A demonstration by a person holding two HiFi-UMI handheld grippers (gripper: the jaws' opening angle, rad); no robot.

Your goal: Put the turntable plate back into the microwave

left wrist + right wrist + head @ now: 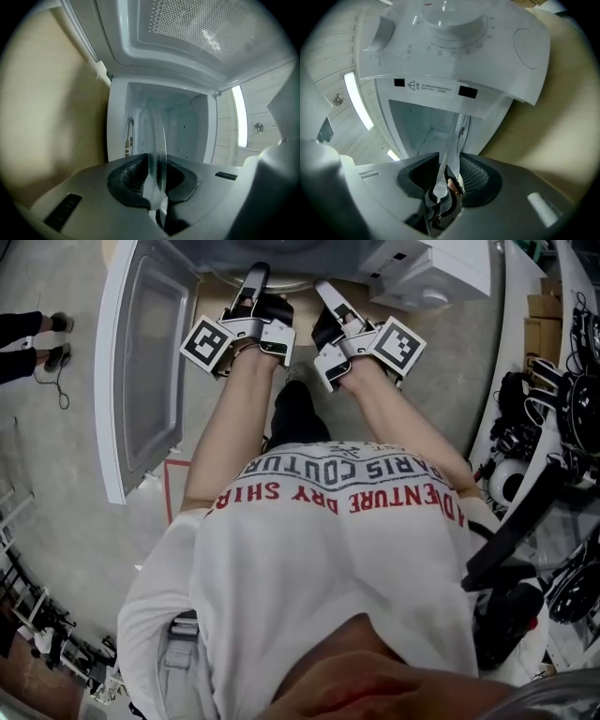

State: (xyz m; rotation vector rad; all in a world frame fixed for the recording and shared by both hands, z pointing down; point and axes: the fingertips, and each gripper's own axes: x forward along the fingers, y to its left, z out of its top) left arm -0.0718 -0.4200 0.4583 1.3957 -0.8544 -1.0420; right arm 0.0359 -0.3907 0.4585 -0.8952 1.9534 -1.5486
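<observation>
Seen from the head camera, a person leans over an open white microwave [427, 277], both forearms stretched toward its opening. The door [141, 371] is swung wide at the left.

The left gripper [257, 276] and right gripper [324, 289] reach in side by side. Each is clamped on the rim of the clear glass turntable plate [157, 150]. In the left gripper view the plate shows edge-on, pinched between the dark ribbed pads of the left gripper [157, 185]. In the right gripper view the right gripper [445, 176] grips the rim of the plate [449, 150] the same way.

The plate rests on nothing. It hangs between the two grippers just in front of the pale cavity [183, 124], which fills the middle of both gripper views. The control panel [454, 61] and its round dial [450, 16] sit beside the opening. In the head view the glass is too transparent to make out.

The step in hand appears to be carrying the plate through the opening. To do it well, both grippers should likely travel together at one height, so the glass is neither twisted nor bent. The rim needs to clear the door frame on both sides. Once inside, lower it flat and centred onto the cavity floor before either grip loosens. Any hub or ring there is not visible from here.
</observation>
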